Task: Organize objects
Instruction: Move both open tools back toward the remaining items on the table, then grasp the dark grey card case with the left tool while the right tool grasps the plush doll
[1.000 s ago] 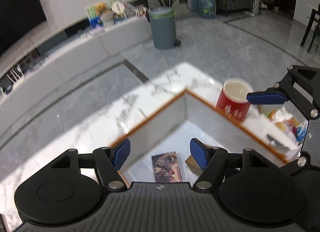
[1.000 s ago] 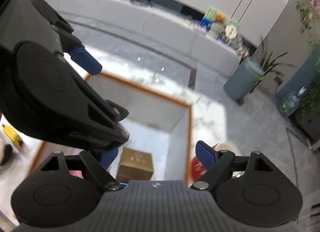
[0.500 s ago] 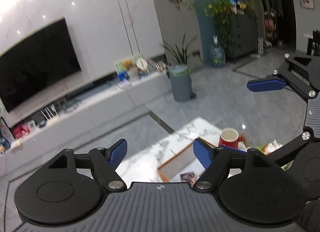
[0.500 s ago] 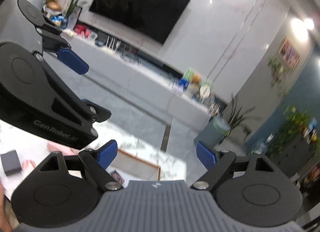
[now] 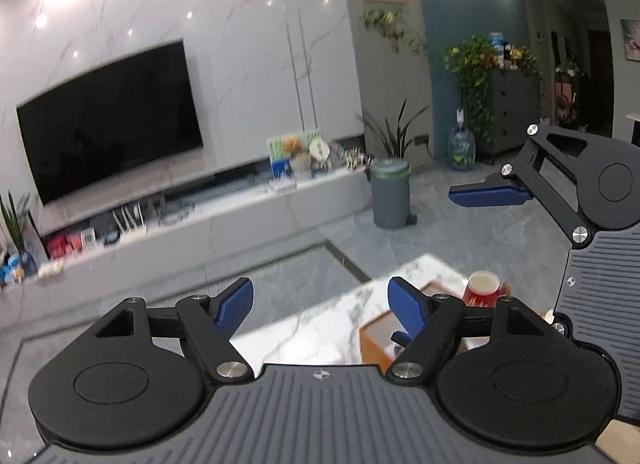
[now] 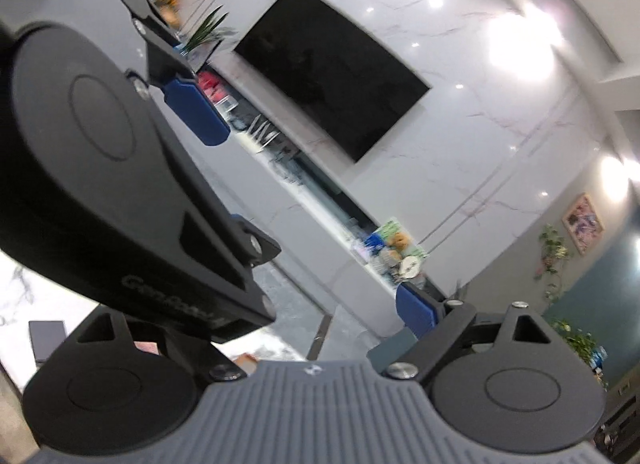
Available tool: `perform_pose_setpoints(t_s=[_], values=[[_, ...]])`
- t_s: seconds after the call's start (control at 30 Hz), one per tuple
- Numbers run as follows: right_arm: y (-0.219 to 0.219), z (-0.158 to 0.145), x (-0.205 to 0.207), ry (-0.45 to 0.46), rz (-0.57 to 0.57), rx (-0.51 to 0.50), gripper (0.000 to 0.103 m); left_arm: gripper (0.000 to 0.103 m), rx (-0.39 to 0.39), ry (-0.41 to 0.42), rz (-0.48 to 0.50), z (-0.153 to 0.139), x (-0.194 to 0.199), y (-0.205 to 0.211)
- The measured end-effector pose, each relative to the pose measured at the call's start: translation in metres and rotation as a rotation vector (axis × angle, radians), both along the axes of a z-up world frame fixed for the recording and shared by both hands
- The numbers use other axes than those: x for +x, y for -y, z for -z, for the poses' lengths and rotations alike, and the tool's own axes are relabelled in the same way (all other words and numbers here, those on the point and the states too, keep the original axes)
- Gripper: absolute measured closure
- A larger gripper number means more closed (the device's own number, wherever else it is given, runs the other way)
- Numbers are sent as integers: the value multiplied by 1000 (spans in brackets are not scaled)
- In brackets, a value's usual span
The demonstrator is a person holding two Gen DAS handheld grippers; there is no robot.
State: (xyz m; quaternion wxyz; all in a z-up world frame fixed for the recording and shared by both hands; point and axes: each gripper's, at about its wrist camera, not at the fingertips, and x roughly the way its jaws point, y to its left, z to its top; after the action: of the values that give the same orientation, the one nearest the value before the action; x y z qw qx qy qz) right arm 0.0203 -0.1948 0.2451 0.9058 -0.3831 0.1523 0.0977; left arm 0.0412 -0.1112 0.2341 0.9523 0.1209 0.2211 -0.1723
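Note:
My left gripper (image 5: 320,300) is open with nothing between its blue fingers, held high above the marble table (image 5: 316,324) and facing the room. Low in the left wrist view are a corner of the orange-rimmed box (image 5: 366,340) and the red cup (image 5: 482,291) beside it. A blue finger (image 5: 490,195) of my right gripper juts in from the right, level with the left one. In the right wrist view my right gripper (image 6: 316,316) is open and empty. Its left finger is hidden behind the left gripper's black body (image 6: 100,144). What lies inside the box is hidden.
A dark flat box (image 6: 47,338) lies on the table's left part. Past the table are grey floor, a long white TV bench (image 5: 200,224) under a wall TV (image 5: 108,120), a grey bin (image 5: 390,196), a water bottle (image 5: 460,148), plants and a dark cabinet (image 5: 512,108).
Both grippers have risen and tipped up from just over the box. The views have gone from the box's inside, with a card and a gold box, to the room. The right wrist has rolled.

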Motion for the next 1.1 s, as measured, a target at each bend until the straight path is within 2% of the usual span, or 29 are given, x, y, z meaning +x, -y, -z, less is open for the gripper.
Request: perform_pose_setpoints(t_s=[0.13,0.27,0.4,0.5,0.6,0.7,0.87,0.9,0.97,1.1], values=[[-21,44,30,-103,-30,-1,13,14,-34,-83,-12,47,25,-25],[-38,105,65,-241,-46,-8,13,13,-15,-143,-21,104,45,-49],[-48,166,91,-331,-75,-38,14,13,-14,-263,-22,167,62,-69],[-46,205,102,-379,-115,-23,14,16,-4,-322,-22,195,61,-87],[-48,237,102,-434,-131,-35,14,15,-50,-369,-24,221,65,-102],[-48,251,125,-493,-144,-26,14,15,-42,-418,-22,240,69,-110],[-52,264,123,-587,-176,51,13,15,32,-499,25,270,50,-110],[-53,267,135,-609,-183,55,13,15,47,-514,42,275,49,-107],[-53,283,119,-643,-190,56,13,15,103,-537,71,286,45,-103],[-58,301,121,-708,-231,46,13,15,181,-609,101,309,55,-95]])
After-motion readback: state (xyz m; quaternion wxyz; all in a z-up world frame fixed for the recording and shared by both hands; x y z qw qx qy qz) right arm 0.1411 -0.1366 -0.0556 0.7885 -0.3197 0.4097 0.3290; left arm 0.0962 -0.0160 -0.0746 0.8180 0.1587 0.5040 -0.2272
